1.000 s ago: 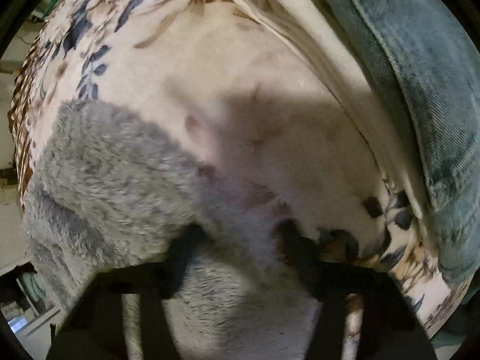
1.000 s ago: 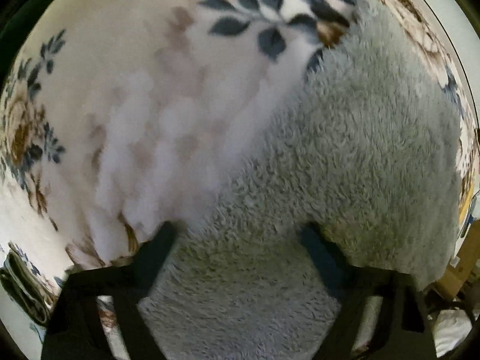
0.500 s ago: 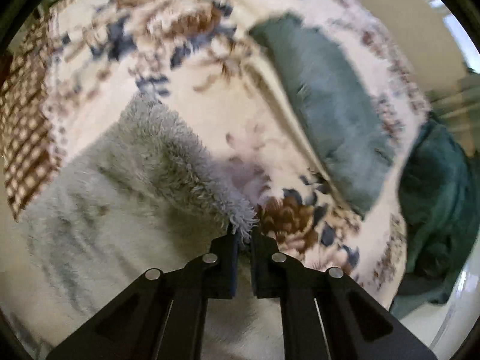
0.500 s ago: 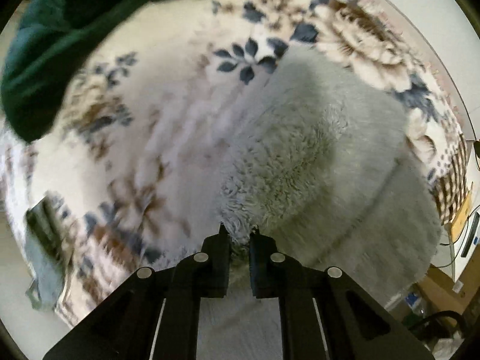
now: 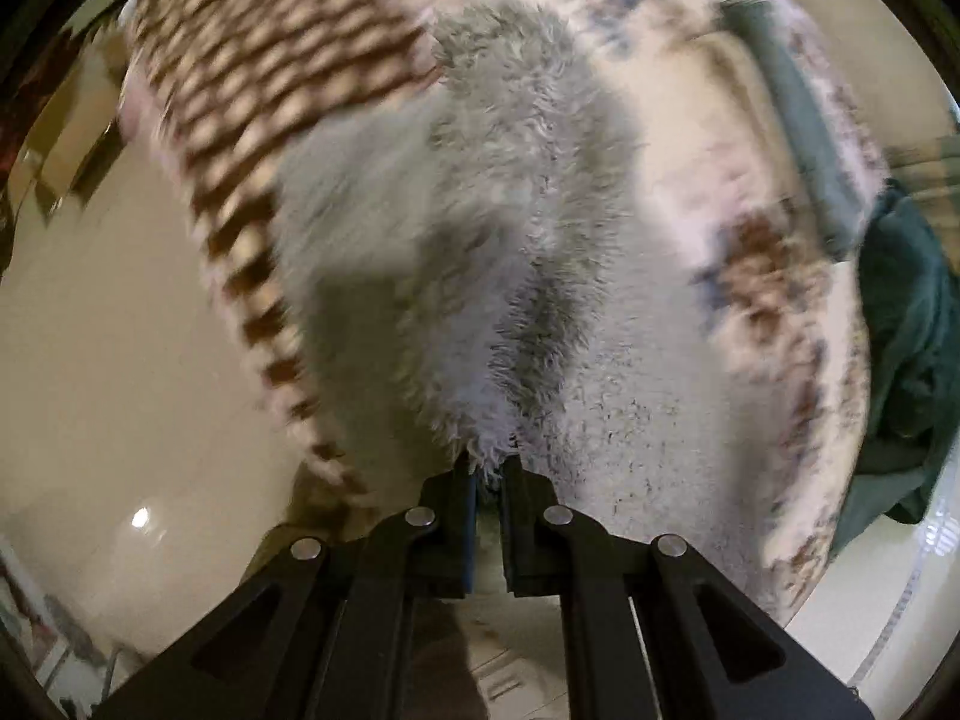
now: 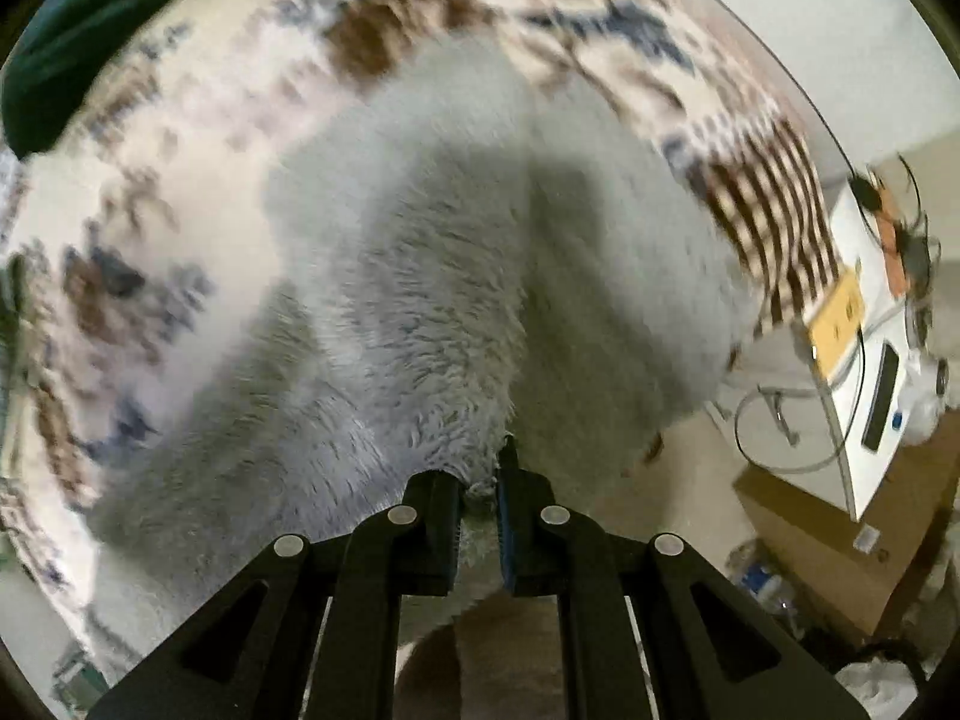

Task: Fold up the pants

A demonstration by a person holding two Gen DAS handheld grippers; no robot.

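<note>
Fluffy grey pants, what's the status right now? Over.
Left gripper shut on grey fleece pants. Right gripper shut on them too. Pants lifted off floral blanket. Nothing blocking; dark green garment lies off to the side.

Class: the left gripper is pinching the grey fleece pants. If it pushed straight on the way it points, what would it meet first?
Most likely the grey fleece pants themselves, bunching ahead of the left gripper; depth beyond is unclear.

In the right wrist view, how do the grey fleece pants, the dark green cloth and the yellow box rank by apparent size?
1. grey fleece pants, filling the middle of the view, though nearest the camera
2. dark green cloth, cut off by the edge
3. yellow box, clearly smallest

The right gripper clamps the pants' edge.
</note>
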